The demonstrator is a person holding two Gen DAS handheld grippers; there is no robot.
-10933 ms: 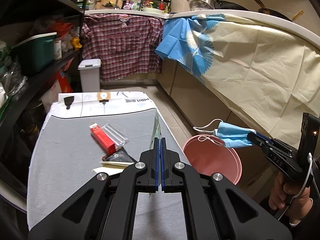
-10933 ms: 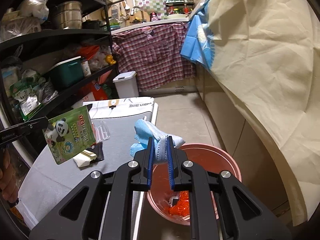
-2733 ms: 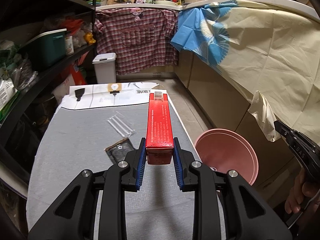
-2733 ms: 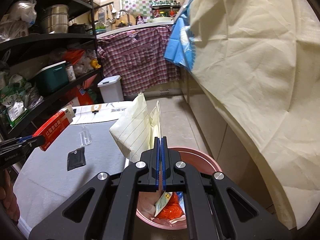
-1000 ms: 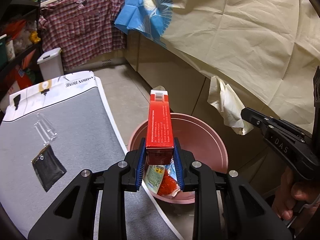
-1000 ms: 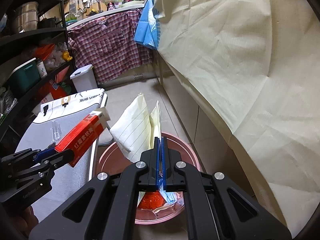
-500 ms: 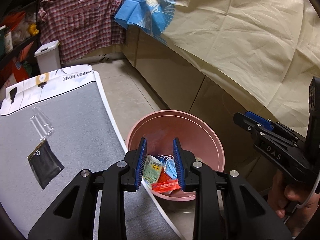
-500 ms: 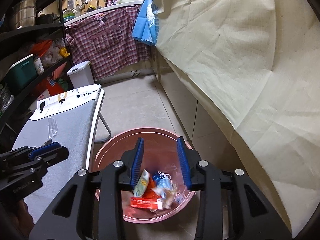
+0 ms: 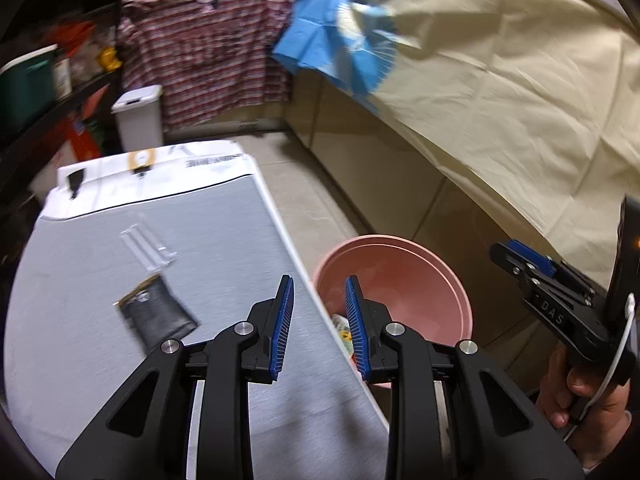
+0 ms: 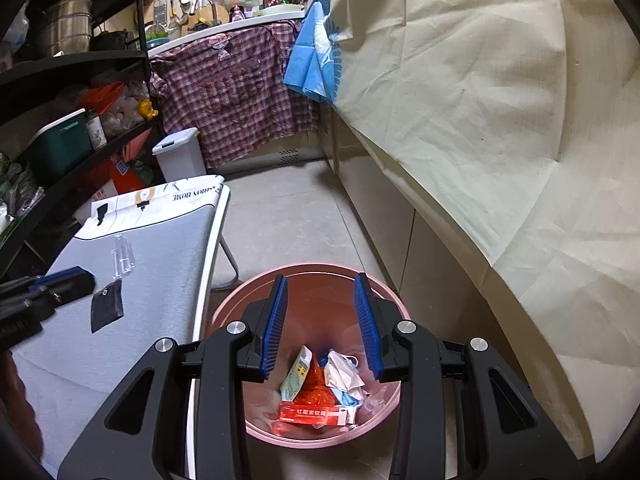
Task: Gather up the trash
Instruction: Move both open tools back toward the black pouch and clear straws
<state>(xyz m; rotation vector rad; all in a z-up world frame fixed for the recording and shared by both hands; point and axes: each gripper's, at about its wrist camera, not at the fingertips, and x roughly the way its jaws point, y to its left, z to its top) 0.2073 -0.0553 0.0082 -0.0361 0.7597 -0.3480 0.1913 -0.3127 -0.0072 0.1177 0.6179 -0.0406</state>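
Observation:
A pink bucket (image 10: 232,300) stands on the floor beside the grey table (image 9: 80,360). In it lie a red box (image 10: 312,414), a green packet, a red net bag and a crumpled mask. My right gripper (image 10: 320,320) is open and empty right above the bucket. My left gripper (image 9: 320,320) is open and empty over the table's right edge, next to the bucket (image 9: 400,256). A black sachet (image 9: 160,314) and a clear plastic wrapper (image 9: 148,246) lie on the table left of it; both also show in the right wrist view, the sachet (image 10: 106,308) and the wrapper (image 10: 122,258).
A cream sheet (image 10: 500,120) drapes the counter on the right. Black shelves (image 10: 60,92) full of goods line the left. A white bin (image 10: 180,154) and a plaid shirt (image 10: 240,92) stand at the far end. Bare tiled floor (image 10: 288,220) lies beyond the bucket.
Both grippers opened and let go: the red box and the folded paper dropped into the bucket. The left gripper has since swung left, back toward the table.

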